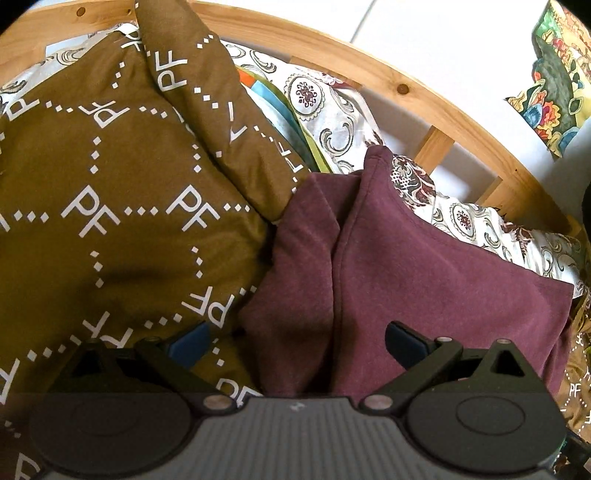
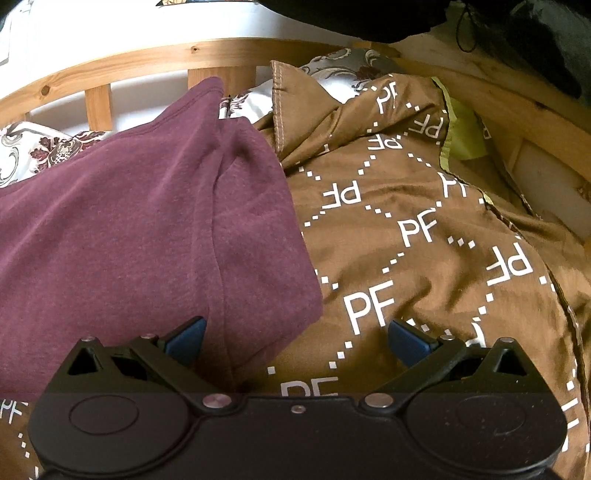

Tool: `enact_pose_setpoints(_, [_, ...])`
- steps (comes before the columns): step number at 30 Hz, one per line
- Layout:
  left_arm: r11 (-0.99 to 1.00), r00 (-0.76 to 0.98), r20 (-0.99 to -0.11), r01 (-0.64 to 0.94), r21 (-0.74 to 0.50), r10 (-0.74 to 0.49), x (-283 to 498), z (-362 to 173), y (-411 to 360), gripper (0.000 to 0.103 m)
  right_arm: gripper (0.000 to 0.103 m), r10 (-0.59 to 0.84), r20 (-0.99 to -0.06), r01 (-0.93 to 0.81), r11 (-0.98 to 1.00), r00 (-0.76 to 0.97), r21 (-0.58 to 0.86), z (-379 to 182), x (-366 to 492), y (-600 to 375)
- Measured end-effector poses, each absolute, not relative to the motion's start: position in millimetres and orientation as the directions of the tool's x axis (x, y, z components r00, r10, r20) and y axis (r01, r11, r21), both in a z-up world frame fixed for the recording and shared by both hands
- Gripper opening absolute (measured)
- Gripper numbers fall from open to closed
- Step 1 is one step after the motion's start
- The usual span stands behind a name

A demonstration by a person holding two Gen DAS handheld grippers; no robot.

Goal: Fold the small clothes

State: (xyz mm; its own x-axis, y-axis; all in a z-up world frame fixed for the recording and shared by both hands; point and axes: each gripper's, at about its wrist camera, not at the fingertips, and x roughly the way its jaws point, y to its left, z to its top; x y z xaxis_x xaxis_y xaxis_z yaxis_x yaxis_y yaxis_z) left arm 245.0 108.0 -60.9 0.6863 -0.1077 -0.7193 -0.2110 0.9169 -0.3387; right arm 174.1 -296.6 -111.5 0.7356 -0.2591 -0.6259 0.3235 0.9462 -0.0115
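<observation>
A maroon garment [image 1: 424, 266] lies folded over on a brown "PF" bedspread [image 1: 110, 184], with a sleeve flap lying on its left part. My left gripper [image 1: 297, 341] is open just above the garment's near left edge, holding nothing. In the right wrist view the maroon garment [image 2: 129, 229] fills the left half, its right edge resting on the brown bedspread [image 2: 424, 240]. My right gripper [image 2: 297, 339] is open over the garment's near right corner, empty.
A curved wooden bed frame [image 1: 424, 96] with slats runs behind the garment; it also shows in the right wrist view [image 2: 147, 55]. A white patterned sheet [image 1: 332, 110] lies under the bedspread. A colourful cushion [image 1: 557, 81] is at the far right. Dark items [image 2: 406, 18] lie beyond the frame.
</observation>
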Motion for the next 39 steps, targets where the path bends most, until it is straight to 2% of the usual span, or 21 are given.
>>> enact_pose_setpoints(11, [0.922, 0.673, -0.732, -0.207, -0.326, -0.108, 248.0, -64.1, 108.4, 0.102, 0.102, -0.241, -0.636, 0.343, 0.939, 0.733, 0.040, -110.6, 172.0, -298.4])
enact_pose_setpoints(15, [0.923, 0.667, -0.737, -0.206, -0.324, -0.110, 249.1, -64.9, 108.3, 0.102, 0.102, -0.179, -0.575, 0.305, 0.944, 0.798, 0.128, -101.3, 163.3, -297.3])
enact_pose_setpoints(27, [0.925, 0.645, -0.756, -0.213, -0.316, -0.110, 254.0, -71.7, 110.0, 0.102, 0.102, -0.267, -0.378, 0.272, 0.961, 0.886, -0.041, -77.2, 158.2, -271.0])
enact_pose_setpoints(33, [0.934, 0.626, -0.770, -0.192, -0.301, -0.119, 257.0, -75.8, 105.7, 0.102, 0.102, -0.131, -0.334, 0.094, 0.988, 0.933, -0.123, -72.4, 156.8, -236.1])
enact_pose_setpoints(39, [0.931, 0.607, -0.785, -0.201, -0.304, -0.125, 259.4, -80.2, 106.7, 0.102, 0.102, 0.038, -0.412, -0.083, 0.992, 0.910, -0.092, -80.2, 165.1, -196.1])
